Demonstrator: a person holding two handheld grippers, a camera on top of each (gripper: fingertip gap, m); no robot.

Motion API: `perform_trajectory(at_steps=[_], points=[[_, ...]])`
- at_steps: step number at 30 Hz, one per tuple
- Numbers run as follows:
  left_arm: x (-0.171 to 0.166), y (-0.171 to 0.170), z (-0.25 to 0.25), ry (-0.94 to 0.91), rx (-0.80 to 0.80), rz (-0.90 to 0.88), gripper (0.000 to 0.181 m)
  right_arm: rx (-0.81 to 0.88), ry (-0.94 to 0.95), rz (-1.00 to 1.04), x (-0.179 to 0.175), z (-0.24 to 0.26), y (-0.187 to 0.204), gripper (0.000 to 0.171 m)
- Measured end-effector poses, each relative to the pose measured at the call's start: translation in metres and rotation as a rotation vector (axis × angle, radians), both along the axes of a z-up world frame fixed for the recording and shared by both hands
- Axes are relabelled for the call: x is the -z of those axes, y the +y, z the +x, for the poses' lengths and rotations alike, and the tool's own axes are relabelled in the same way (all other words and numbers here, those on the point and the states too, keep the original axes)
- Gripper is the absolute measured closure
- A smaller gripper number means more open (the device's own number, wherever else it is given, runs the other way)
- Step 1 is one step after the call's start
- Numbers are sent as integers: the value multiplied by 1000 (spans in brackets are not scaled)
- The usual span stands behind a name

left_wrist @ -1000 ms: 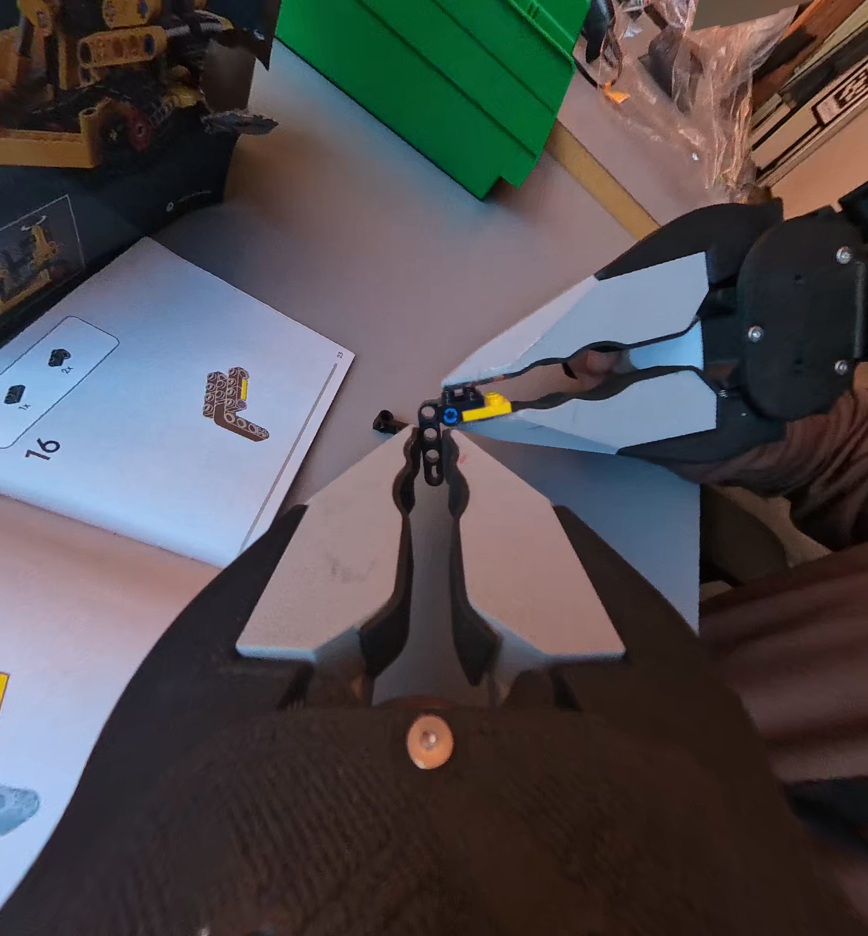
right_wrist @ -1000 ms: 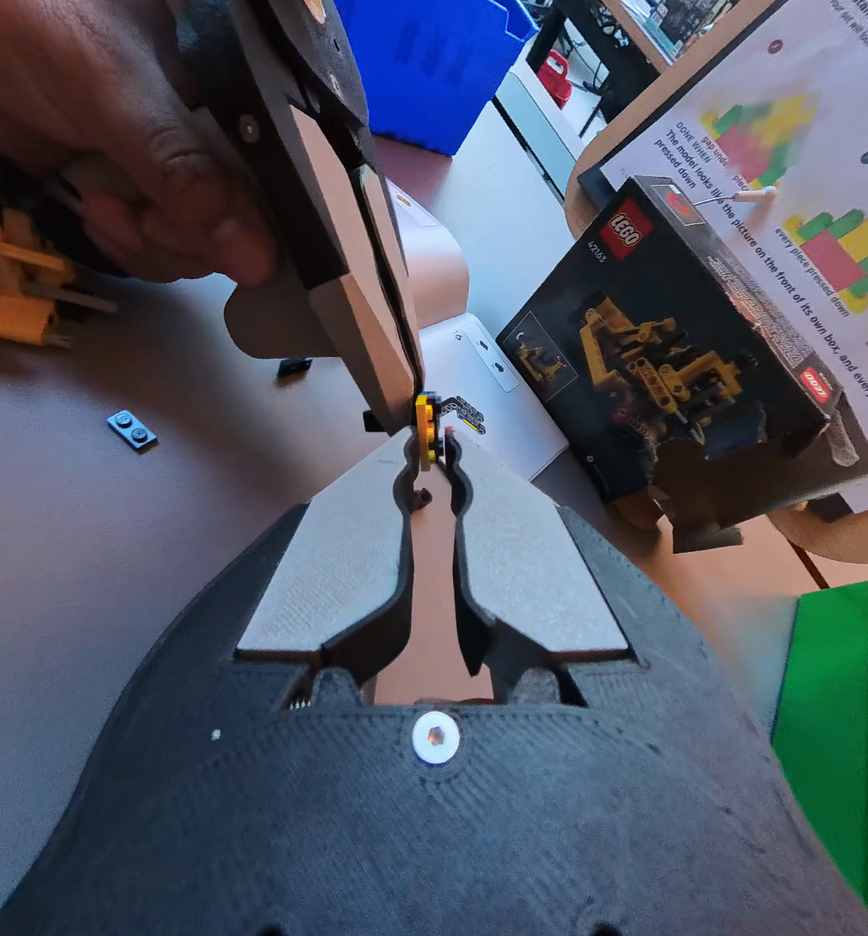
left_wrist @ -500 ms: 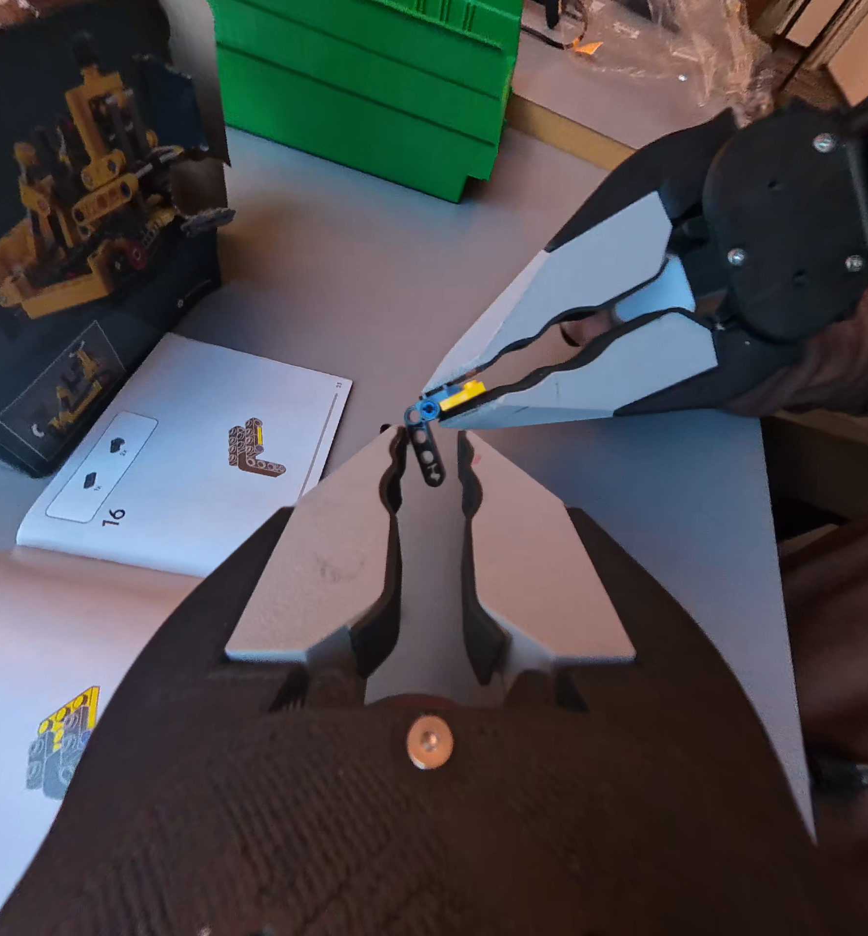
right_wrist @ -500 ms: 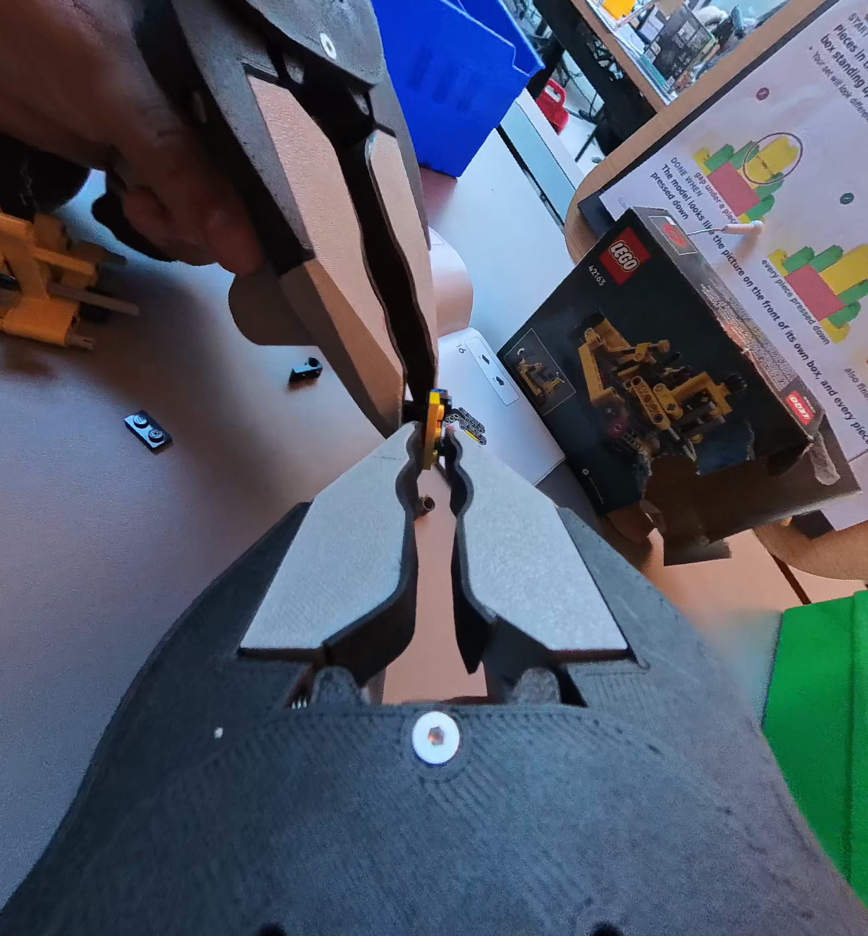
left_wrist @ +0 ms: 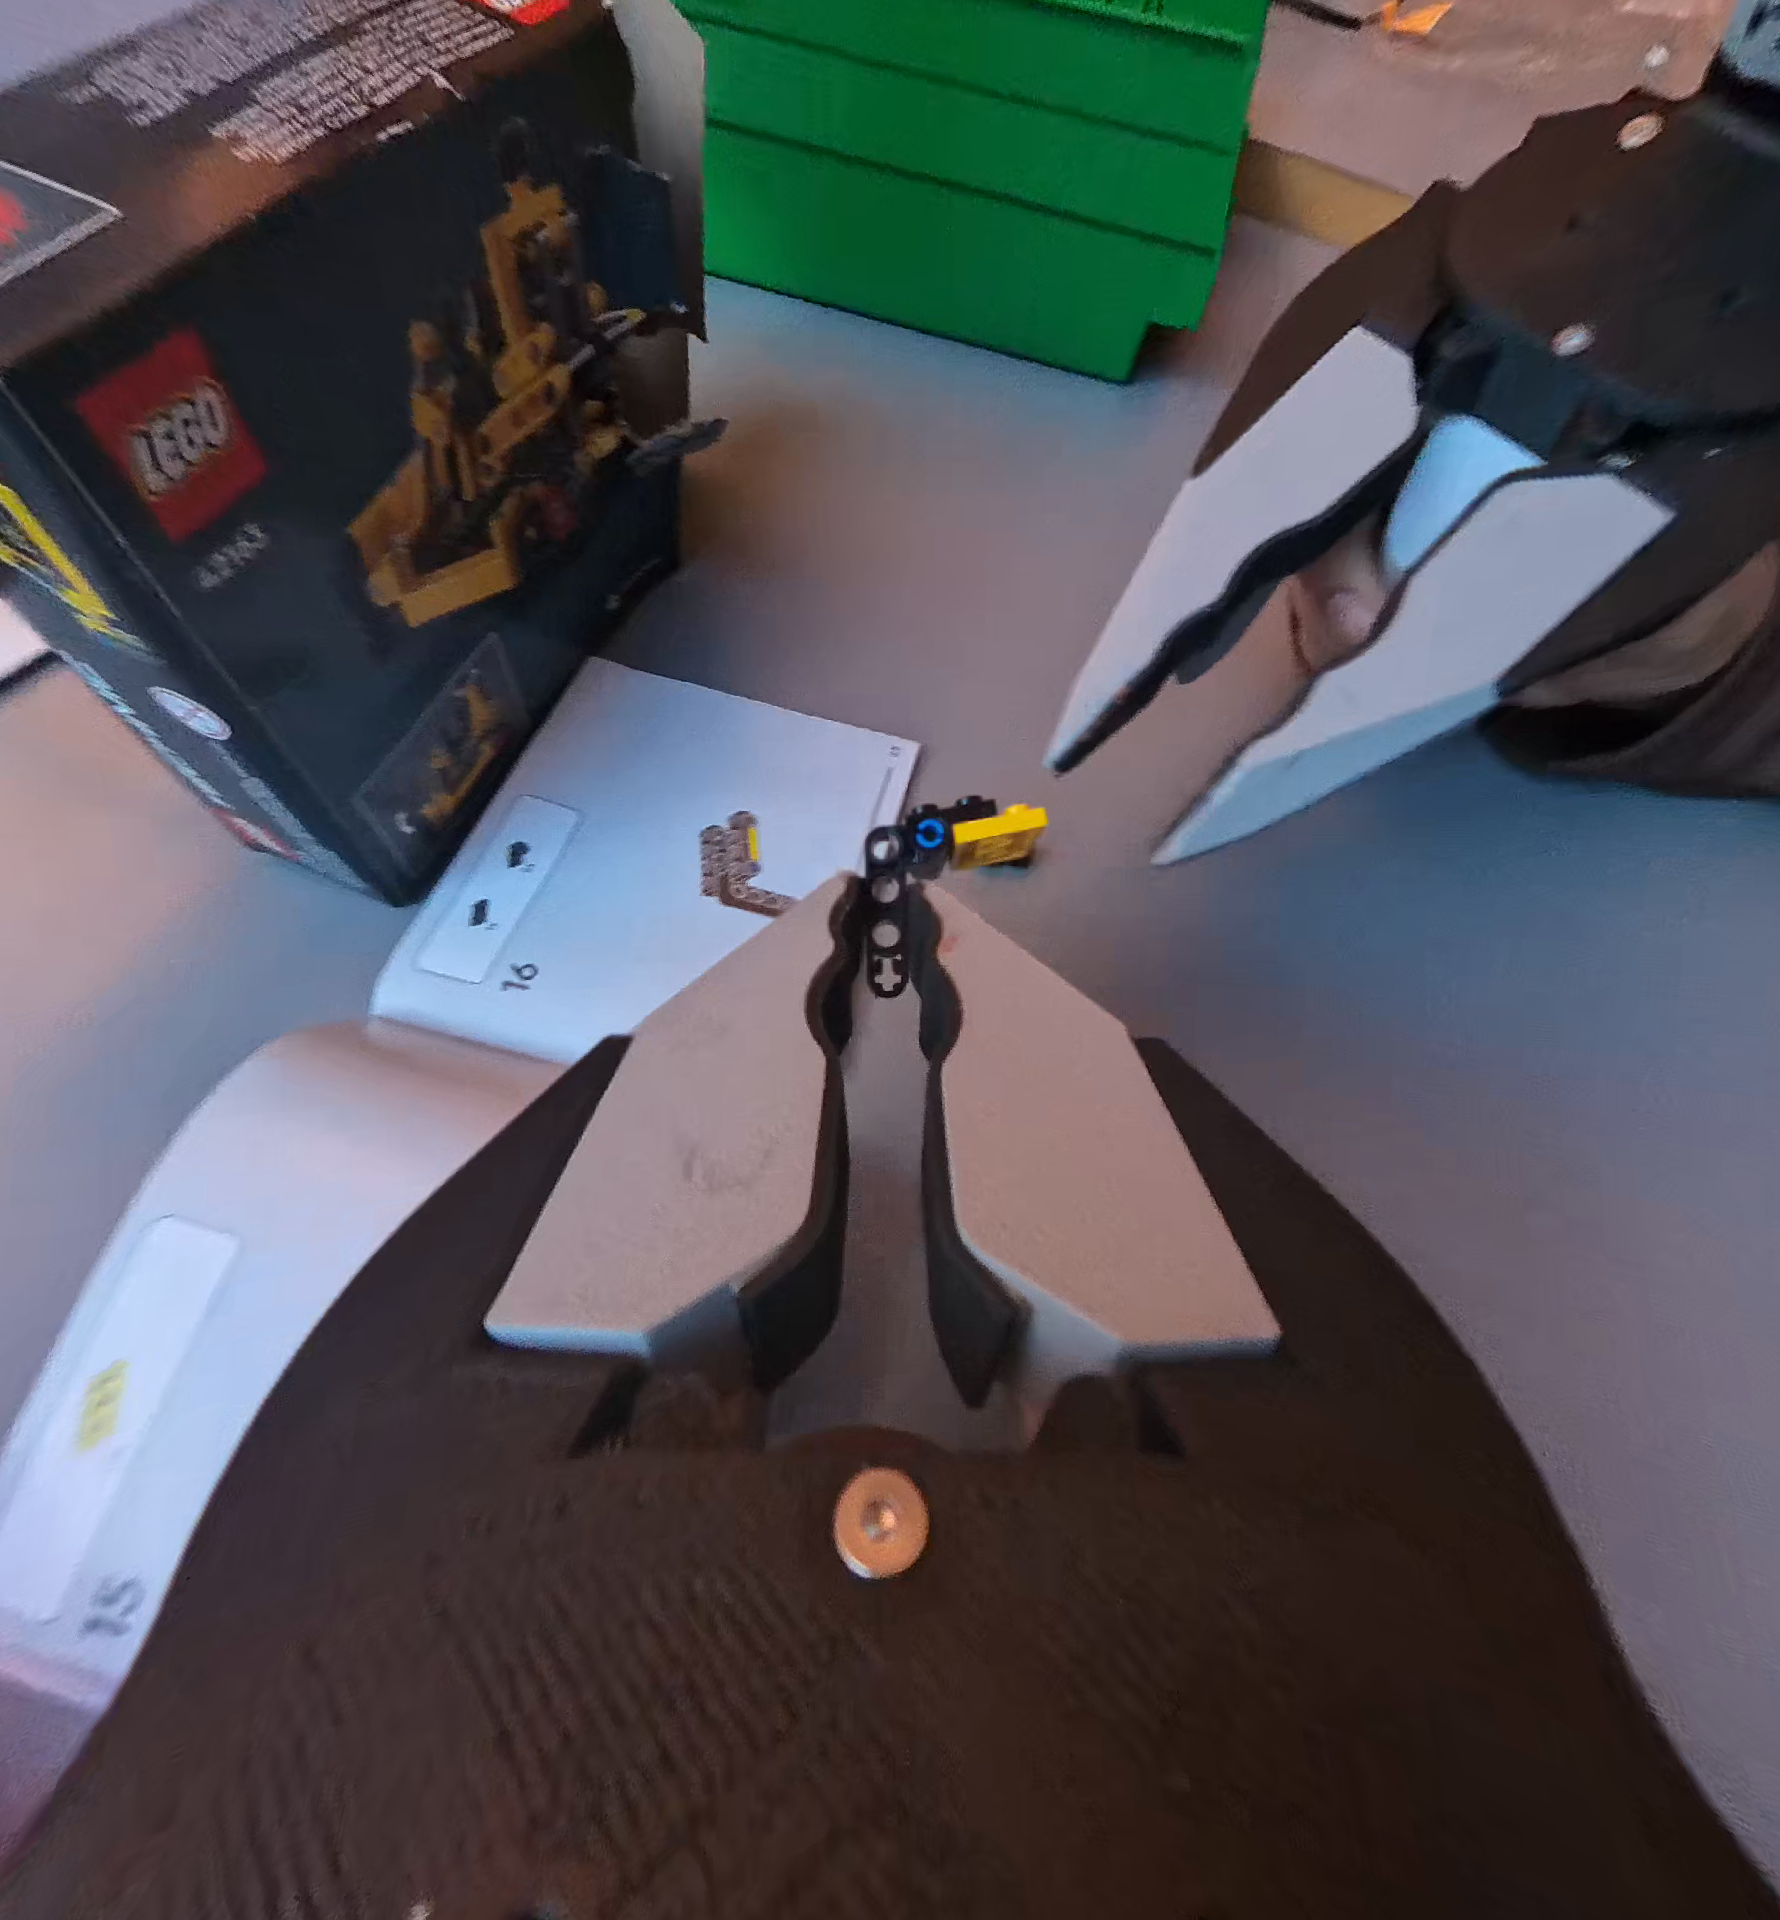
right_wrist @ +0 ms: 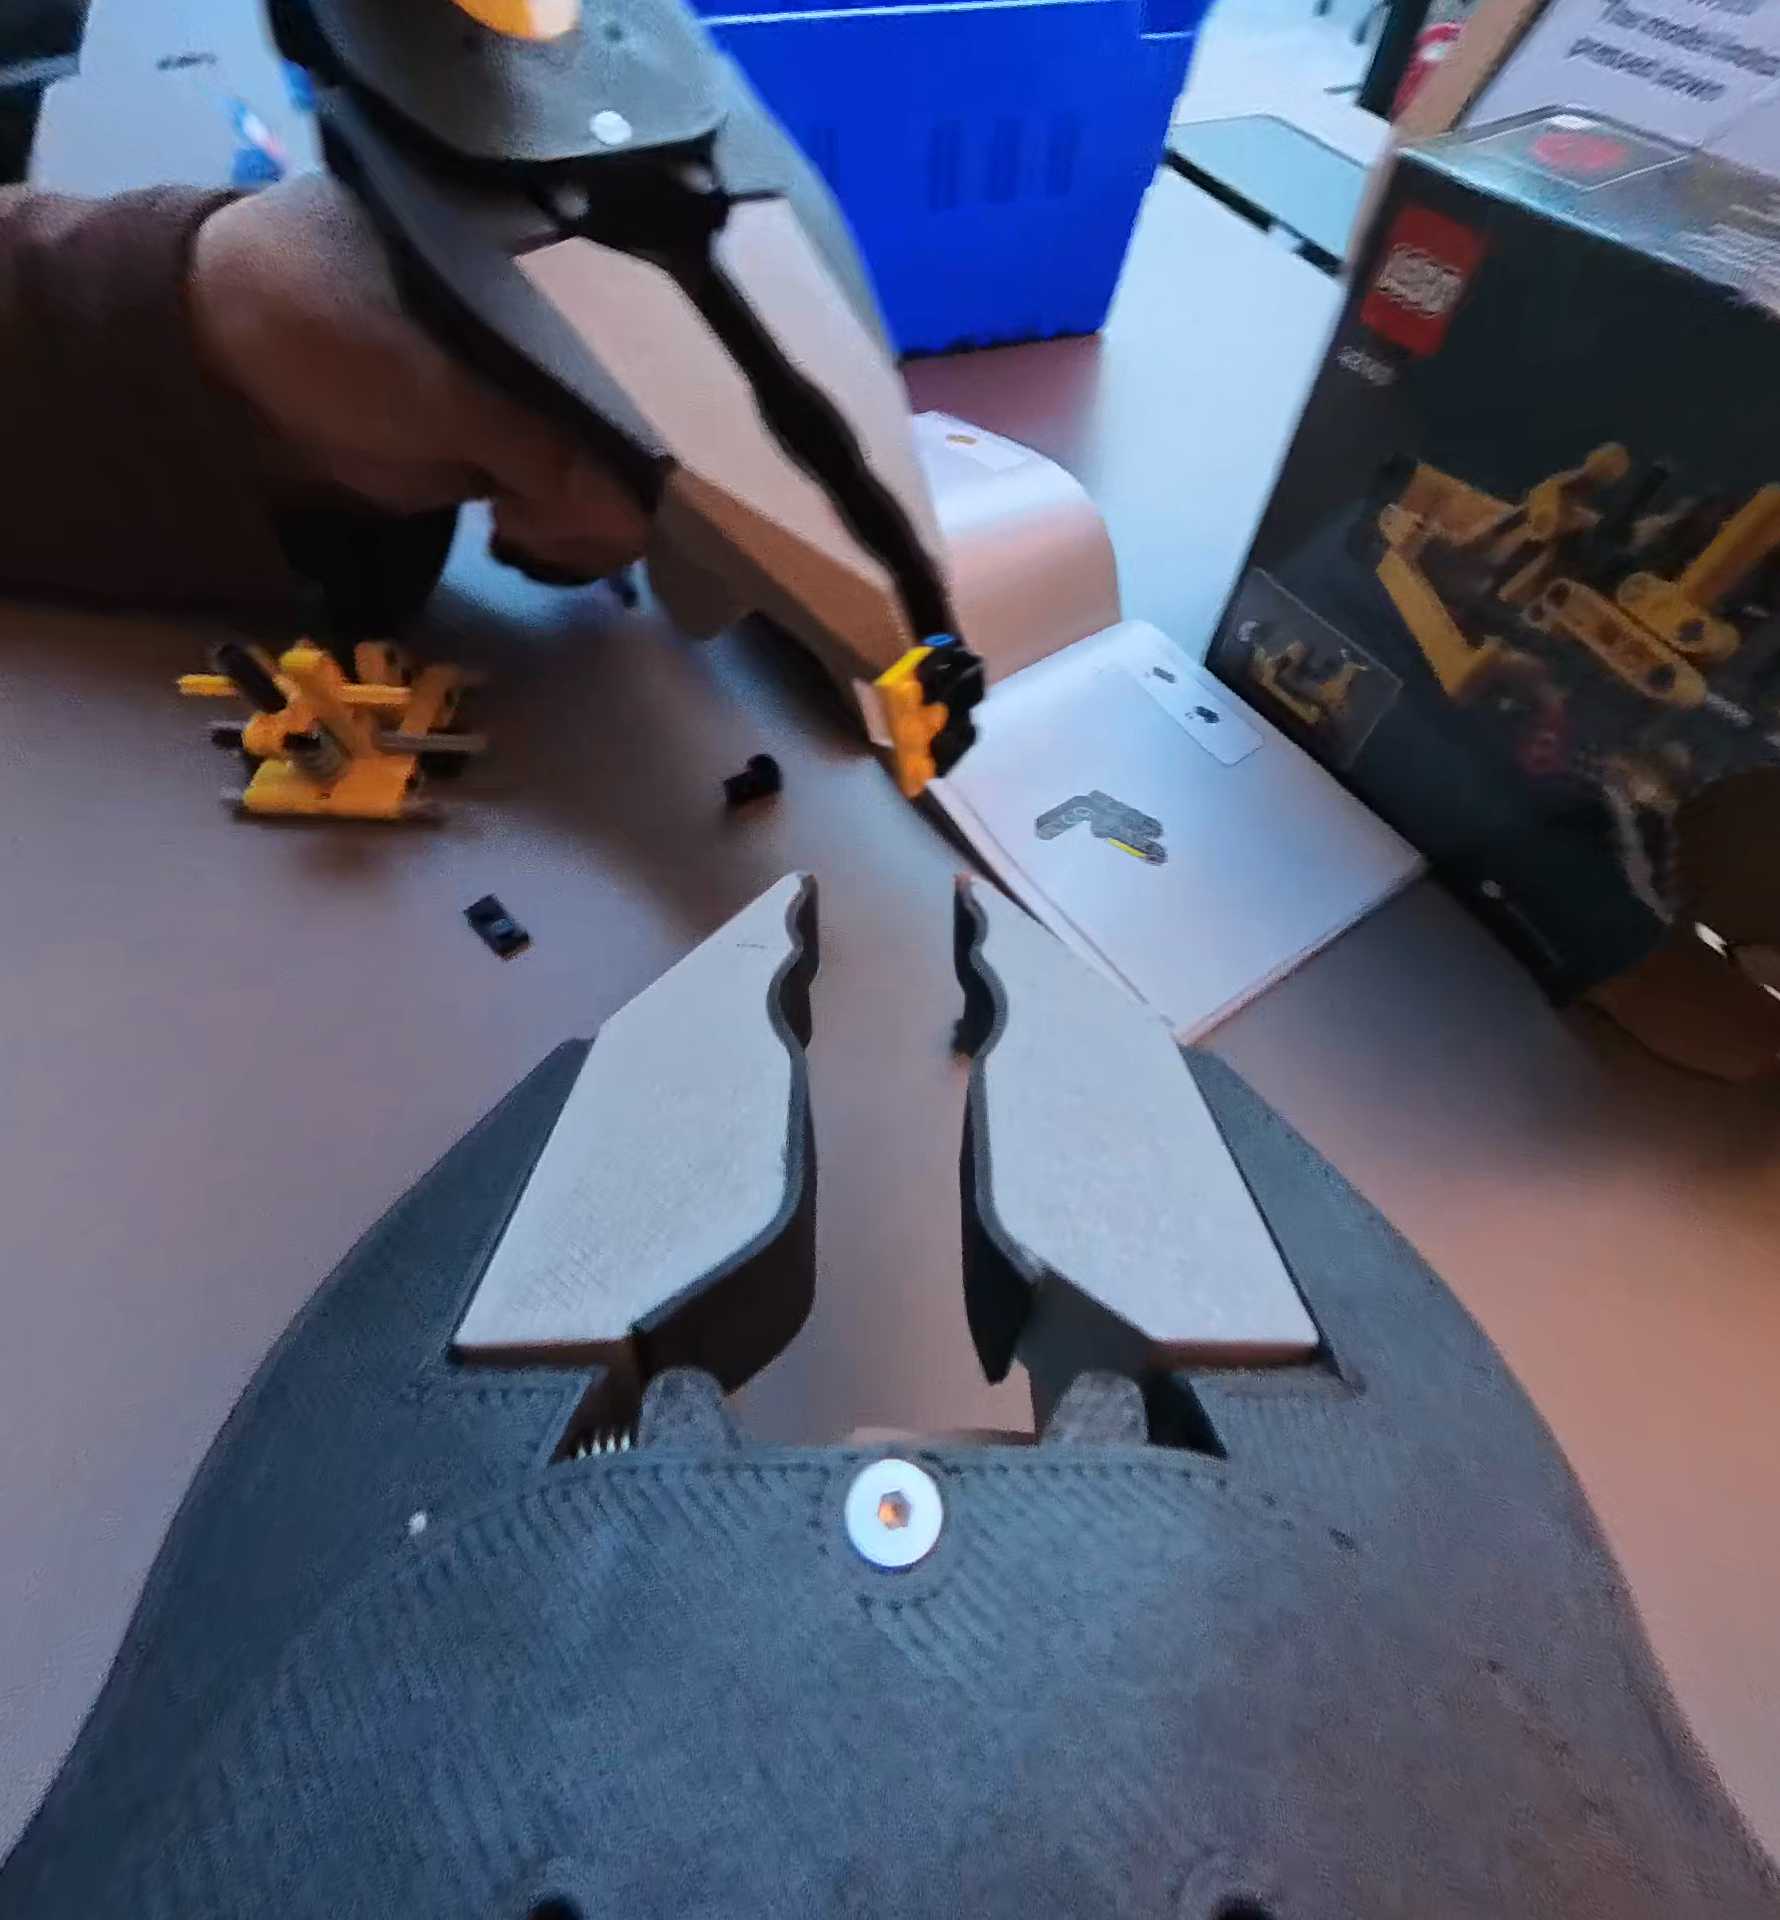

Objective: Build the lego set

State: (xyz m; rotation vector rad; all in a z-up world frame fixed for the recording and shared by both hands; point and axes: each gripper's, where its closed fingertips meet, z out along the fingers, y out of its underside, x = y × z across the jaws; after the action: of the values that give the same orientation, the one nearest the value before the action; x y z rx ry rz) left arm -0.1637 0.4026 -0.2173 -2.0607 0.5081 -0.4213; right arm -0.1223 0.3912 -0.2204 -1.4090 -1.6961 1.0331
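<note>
My left gripper [left_wrist: 886, 920] is shut on a black lego beam [left_wrist: 888, 940] with holes, held above the table. A blue pin [left_wrist: 930, 833] and a yellow piece [left_wrist: 1000, 831] sit joined at the beam's top end. My right gripper [right_wrist: 884, 891] is open and empty, and it shows at the upper right of the left wrist view [left_wrist: 1109, 810], just clear of the yellow piece. In the right wrist view the left gripper [right_wrist: 912, 649] comes down from the top with the yellow and black assembly [right_wrist: 922, 717] at its tips.
The open instruction booklet [left_wrist: 678, 790] lies beside the black lego box [left_wrist: 325, 436]. A green bin [left_wrist: 969, 177] stands behind and a blue bin [right_wrist: 948, 156] at the far side. A partly built yellow model [right_wrist: 330, 727] and small black pieces [right_wrist: 751, 779] [right_wrist: 496, 923] lie on the table. Spacing between my two grippers at the tips: around 5 cm.
My right gripper has let go of the yellow piece, opened and drawn back. The left gripper keeps the beam with the yellow piece joined to it.
</note>
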Motion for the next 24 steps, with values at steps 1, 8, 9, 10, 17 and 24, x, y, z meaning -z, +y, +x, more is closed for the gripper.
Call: perform_trajectory(at_steps=[1, 8, 9, 10, 17, 24], points=[[0, -1, -2, 29, 5, 14, 177, -45, -3, 9, 0, 1, -9, 149], [19, -14, -8, 289, 96, 77, 176, -368, -153, 136, 33, 2, -87, 148], [21, -15, -8, 316, 107, 80, 177, -388, -171, 154, 36, 2, -91, 149], [23, -16, -7, 338, 118, 85, 177, -402, -190, 163, 40, 1, -94, 150], [33, -25, -2, 500, 211, 123, 177, -423, -244, 148, 47, -1, -98, 165], [37, -28, 1, 525, 230, 119, 177, -429, -252, 114, 46, -1, -99, 161]])
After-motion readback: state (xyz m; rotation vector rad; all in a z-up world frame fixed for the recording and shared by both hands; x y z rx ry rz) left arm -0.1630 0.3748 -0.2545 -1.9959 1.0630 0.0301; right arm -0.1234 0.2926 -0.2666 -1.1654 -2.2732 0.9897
